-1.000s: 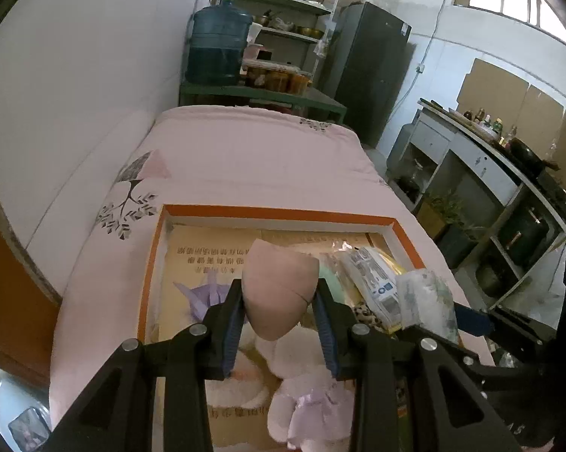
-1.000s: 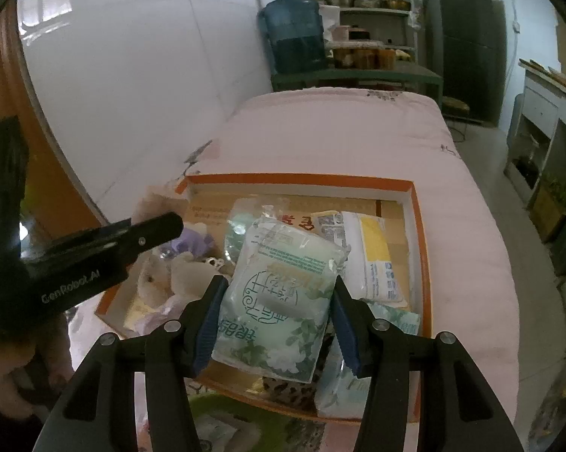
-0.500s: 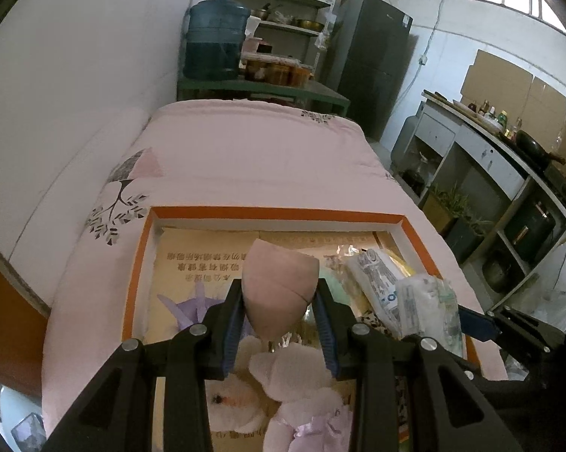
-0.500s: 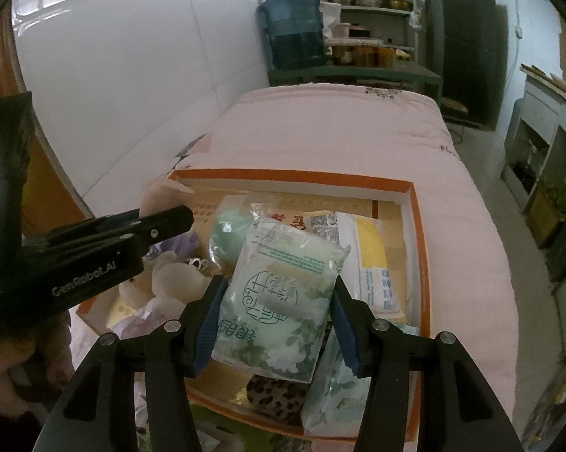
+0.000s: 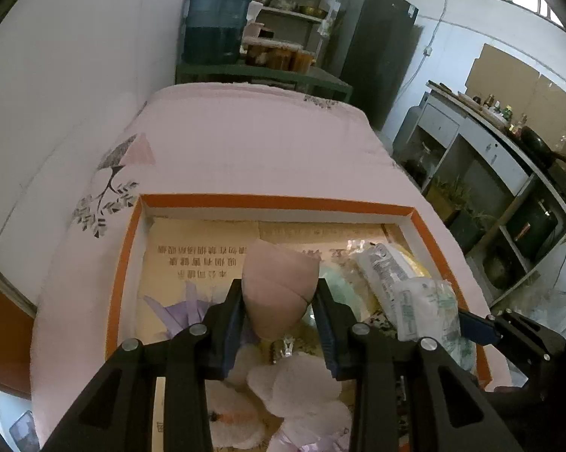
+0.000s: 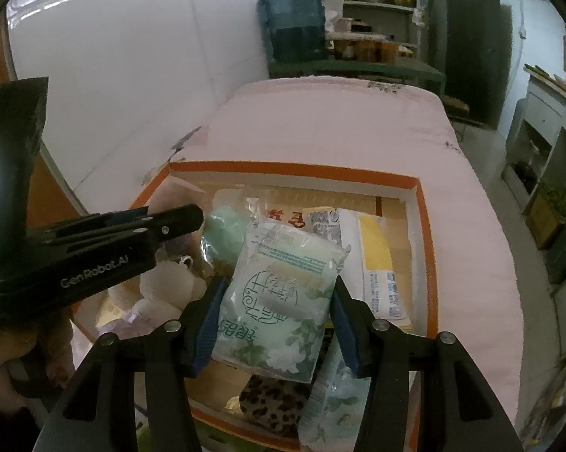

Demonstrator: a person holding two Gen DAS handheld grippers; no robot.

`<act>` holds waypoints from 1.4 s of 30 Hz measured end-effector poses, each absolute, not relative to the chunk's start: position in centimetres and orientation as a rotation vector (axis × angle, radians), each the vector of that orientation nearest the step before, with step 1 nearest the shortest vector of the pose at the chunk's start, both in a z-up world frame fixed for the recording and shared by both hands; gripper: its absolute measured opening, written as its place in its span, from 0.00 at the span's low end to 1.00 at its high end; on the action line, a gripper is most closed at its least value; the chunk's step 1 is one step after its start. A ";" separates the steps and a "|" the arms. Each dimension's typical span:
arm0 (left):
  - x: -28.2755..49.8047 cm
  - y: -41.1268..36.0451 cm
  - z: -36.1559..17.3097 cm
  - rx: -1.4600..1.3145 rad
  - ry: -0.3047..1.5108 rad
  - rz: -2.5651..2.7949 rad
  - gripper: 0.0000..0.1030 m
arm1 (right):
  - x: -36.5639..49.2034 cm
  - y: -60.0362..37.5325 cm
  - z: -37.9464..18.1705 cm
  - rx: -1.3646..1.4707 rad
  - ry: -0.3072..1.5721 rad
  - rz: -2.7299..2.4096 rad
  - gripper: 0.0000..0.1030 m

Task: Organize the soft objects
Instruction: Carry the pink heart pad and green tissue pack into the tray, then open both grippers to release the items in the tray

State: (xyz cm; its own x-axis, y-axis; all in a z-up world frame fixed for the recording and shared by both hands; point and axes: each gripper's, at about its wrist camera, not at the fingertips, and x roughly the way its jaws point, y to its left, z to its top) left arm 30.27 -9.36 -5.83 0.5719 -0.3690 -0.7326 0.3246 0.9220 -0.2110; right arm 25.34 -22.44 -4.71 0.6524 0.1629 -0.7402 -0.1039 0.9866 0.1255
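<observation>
Your left gripper (image 5: 279, 301) is closed part-way on a pink teardrop sponge (image 5: 277, 286), both pads pressing its sides, and it holds the sponge above the left half of the orange-rimmed box (image 5: 275, 201). Your right gripper (image 6: 277, 310) stands wider, clamped on a pale green tissue pack (image 6: 279, 301) printed with white flowers, held over the box's right half. Below the sponge lie white plush pieces (image 5: 294, 380) and the printed cardboard floor of the box, bare toward the far-left corner. On the right side, a white-and-yellow packet (image 6: 373, 260) and another green pack (image 6: 328, 399) fill the floor, with a leopard-print item (image 6: 275, 399) at the near rim. The box sits on a pink bedspread (image 5: 245, 143), which lies open beyond the far rim; a white wall (image 5: 75, 56) runs close along the left.
</observation>
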 end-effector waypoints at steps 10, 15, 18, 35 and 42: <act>31.2 -9.2 -7.7 -0.066 0.919 -0.400 0.35 | 26.4 -22.2 -5.8 0.063 0.866 0.150 0.54; 31.3 -9.1 -8.1 -0.071 0.927 -0.406 0.36 | 26.4 -22.1 -5.9 0.059 0.865 0.148 0.54; 31.4 -9.0 -8.2 -0.069 0.924 -0.411 0.36 | 26.5 -22.1 -6.0 0.054 0.860 0.144 0.55; 31.1 -8.8 -7.4 -0.082 0.898 -0.412 0.59 | 25.7 -22.4 -5.4 0.032 0.834 0.112 0.62; 30.5 -8.8 -6.5 -0.085 0.884 -0.412 0.59 | 25.0 -22.7 -4.5 0.038 0.816 0.108 0.62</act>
State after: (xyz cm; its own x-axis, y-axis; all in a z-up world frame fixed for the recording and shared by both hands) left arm 30.46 -8.85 -6.53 0.5616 -0.3835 -0.7332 0.3144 0.9185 -0.2396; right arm 24.98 -22.73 -4.45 0.6801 0.1111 -0.7247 -0.0816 0.9938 0.0758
